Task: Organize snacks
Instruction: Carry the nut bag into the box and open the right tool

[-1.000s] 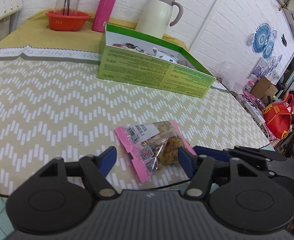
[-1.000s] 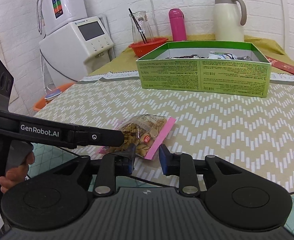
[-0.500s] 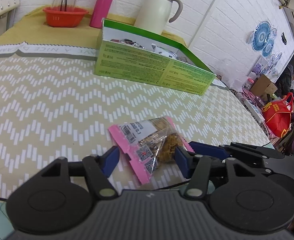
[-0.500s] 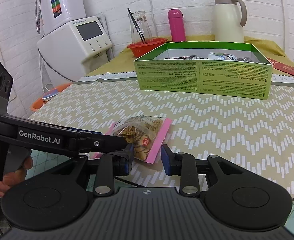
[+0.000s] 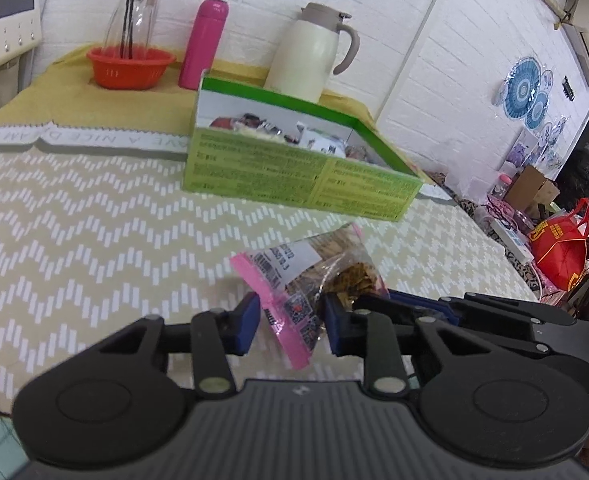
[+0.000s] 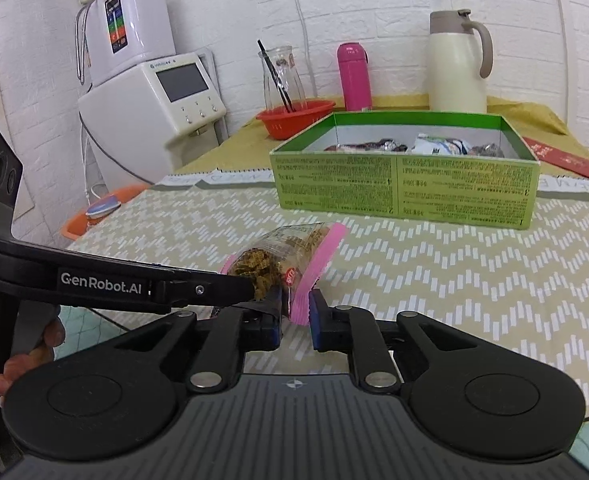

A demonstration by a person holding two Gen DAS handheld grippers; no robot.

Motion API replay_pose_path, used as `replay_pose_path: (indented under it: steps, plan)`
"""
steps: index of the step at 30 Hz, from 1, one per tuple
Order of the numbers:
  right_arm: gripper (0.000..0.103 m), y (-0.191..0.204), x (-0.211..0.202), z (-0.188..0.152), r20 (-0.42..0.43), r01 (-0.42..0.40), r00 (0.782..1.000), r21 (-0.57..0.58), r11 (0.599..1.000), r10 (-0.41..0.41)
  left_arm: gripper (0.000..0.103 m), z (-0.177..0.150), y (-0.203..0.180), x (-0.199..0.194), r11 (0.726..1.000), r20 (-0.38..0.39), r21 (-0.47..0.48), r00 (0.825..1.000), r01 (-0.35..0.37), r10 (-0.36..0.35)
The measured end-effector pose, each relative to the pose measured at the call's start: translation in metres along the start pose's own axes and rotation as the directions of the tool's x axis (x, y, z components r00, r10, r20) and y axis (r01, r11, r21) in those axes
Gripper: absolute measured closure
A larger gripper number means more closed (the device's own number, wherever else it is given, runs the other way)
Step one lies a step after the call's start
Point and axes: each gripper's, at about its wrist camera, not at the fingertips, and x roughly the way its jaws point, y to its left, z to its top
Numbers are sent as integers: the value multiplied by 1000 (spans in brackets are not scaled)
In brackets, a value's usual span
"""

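While both grippers work the same snack packet (image 5: 314, 276) near the front edge of the table (image 5: 94, 220), the left gripper (image 5: 290, 324) has its jaws narrowed and closing, with the packet's pink end and clear middle between the blue pads (image 5: 246, 322); the right-hand pad looks to touch the bag, but whether the left-hand one presses it cannot be told. The right gripper (image 6: 296, 320) is nearly shut, its jaws closing on the packet's other pink sealed edge, which is pinched between its pads. The packet, see-through with brown pieces inside and a white label, sits tilted, its far end raised off the cloth. Both grippers point forward and somewhat downward, the left one's fingers crossing in front of the right from its left side. A hand (image 6: 18, 360) grips the left gripper's handle at the right wrist view's left edge. Farther back, toward the rear of the table, stands the green box (image 6: 406, 184), open, with wrapped snacks already inside.
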Motion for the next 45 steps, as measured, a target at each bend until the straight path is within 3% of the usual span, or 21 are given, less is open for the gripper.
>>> replay_pose_path:
  steps: [7, 15, 23, 36, 37, 38, 39, 40, 42, 43, 45]
  plan:
    - [77, -15, -14, 43, 130, 40, 991, -13, 999, -38, 77, 53, -27, -3, 997, 97, 69, 995, 29, -35]
    - [77, -51, -1, 78, 222, 65, 973, 30, 997, -70, 78, 107, -43, 27, 995, 133, 86, 989, 51, -62]
    - [77, -82, 40, 90, 218, 53, 974, 71, 996, -67, 78, 135, -30, 77, 998, 110, 57, 993, 35, -41]
    - [73, -115, 116, 91, 157, 38, 986, 83, 996, -50, 77, 154, 8, 149, 999, 48, 37, 999, -24, 22]
    - [69, -115, 120, 90, 148, 52, 987, 68, 996, -61, 76, 155, 10, 153, 999, 45, 42, 999, -32, 30]
    - [56, -115, 126, 89, 138, 71, 988, 42, 997, -76, 72, 153, 13, 156, 998, 49, 43, 998, -36, 34]
    - [53, -114, 129, 88, 134, 85, 987, 13, 996, -86, 46, 152, 14, 156, 998, 56, 42, 998, -36, 33]
    - [50, -113, 130, 86, 134, 91, 987, -14, 996, -89, 34, 150, 16, 154, 999, 76, 34, 996, -38, 36]
    - [23, -110, 130, 82, 139, 111, 985, -54, 992, -103, 32, 147, 17, 148, 999, 133, 13, 990, -46, 44]
    - [1, -108, 129, 80, 146, 126, 983, -64, 990, -115, 29, 147, 16, 146, 999, 143, 6, 989, -49, 48]
    - [0, -106, 127, 78, 154, 144, 979, -78, 986, -131, 22, 147, 14, 143, 996, 145, -16, 985, -91, 93]
